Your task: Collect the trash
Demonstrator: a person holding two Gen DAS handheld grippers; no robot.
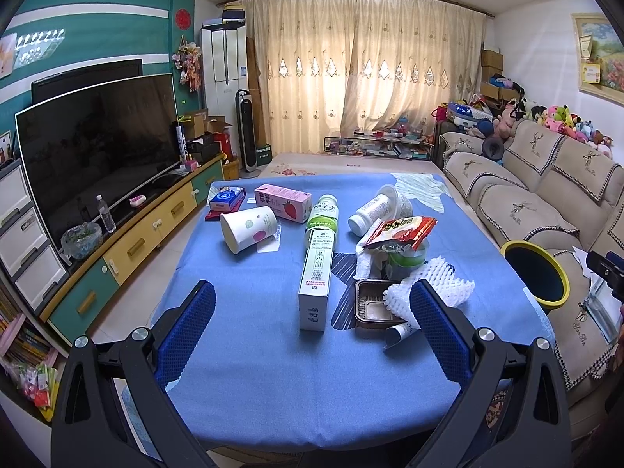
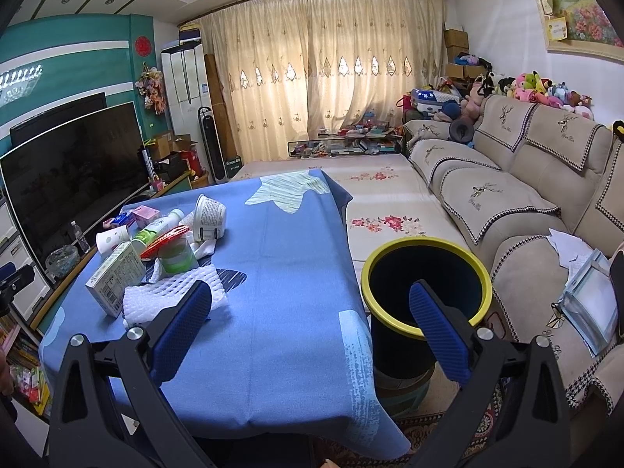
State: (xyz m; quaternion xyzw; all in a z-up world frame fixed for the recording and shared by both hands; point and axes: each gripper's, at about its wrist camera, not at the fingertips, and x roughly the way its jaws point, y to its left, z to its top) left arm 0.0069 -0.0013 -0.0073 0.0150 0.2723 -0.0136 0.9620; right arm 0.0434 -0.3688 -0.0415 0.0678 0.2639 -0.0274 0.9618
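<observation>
Trash lies scattered on the blue tablecloth [image 1: 253, 351]: a tall white carton [image 1: 316, 280], a green-and-white bottle [image 1: 323, 216], a tipped paper cup [image 1: 247, 228], a pink carton [image 1: 282, 201], a red snack bag [image 1: 401, 231], white foam netting [image 1: 429, 286], a brown tray [image 1: 372, 308] and a small tube [image 1: 401, 333]. My left gripper [image 1: 312, 304] hovers open over the near table, empty. A black bin with a yellow rim [image 2: 425, 292] stands right of the table. My right gripper [image 2: 310, 300] is open and empty, between the table edge and the bin.
A TV [image 1: 101, 144] on a low cabinet [image 1: 156, 230] runs along the left. A beige sofa [image 2: 526, 210] with plush toys lines the right wall. A flowered mat [image 2: 382, 210] lies beyond the bin. Papers and a clear box [image 2: 589, 304] rest on the sofa.
</observation>
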